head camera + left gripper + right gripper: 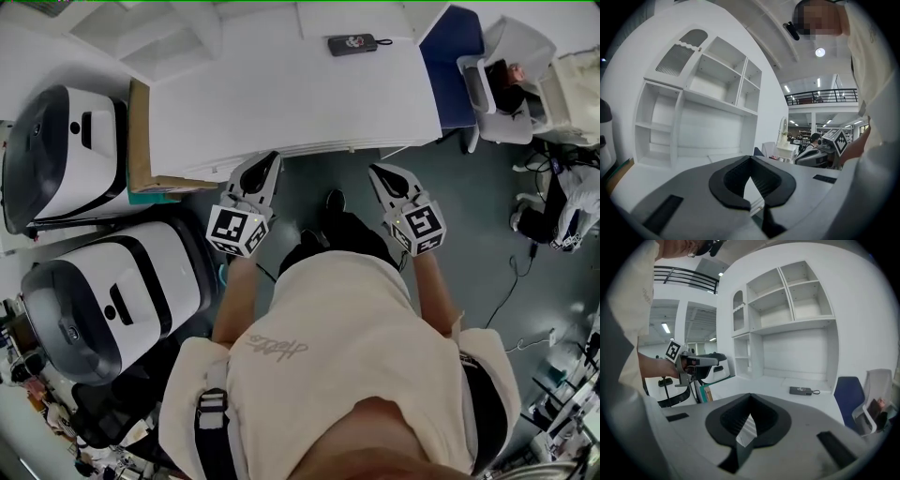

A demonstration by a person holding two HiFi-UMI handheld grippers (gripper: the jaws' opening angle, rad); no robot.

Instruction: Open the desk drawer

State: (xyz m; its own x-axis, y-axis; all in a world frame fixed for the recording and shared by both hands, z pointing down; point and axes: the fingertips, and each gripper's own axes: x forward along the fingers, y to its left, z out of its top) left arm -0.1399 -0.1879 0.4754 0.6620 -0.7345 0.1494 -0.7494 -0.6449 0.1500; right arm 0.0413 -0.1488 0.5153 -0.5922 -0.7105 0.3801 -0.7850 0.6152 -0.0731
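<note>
The white desk [281, 94] fills the upper middle of the head view; its front edge [319, 147], where the drawer face would be, shows only as thin lines from above. My left gripper [270, 159] hangs just in front of that edge, jaws together and empty. My right gripper [377, 171] is level with it further right, also shut with nothing in it. In the left gripper view the jaw tips [750, 158] meet, pointing at the desk top [656, 173] and its white shelf unit [708, 103]. In the right gripper view the tips [750, 394] meet too.
Two large white-and-black machines [66, 150] [112, 300] and a cardboard box [141, 141] stand left of the desk. A black device with a cord [352, 43] lies at the desk's back. A blue panel [455, 66], a chair and a seated person [511, 94] are at right; my shoe [335, 200] is under the edge.
</note>
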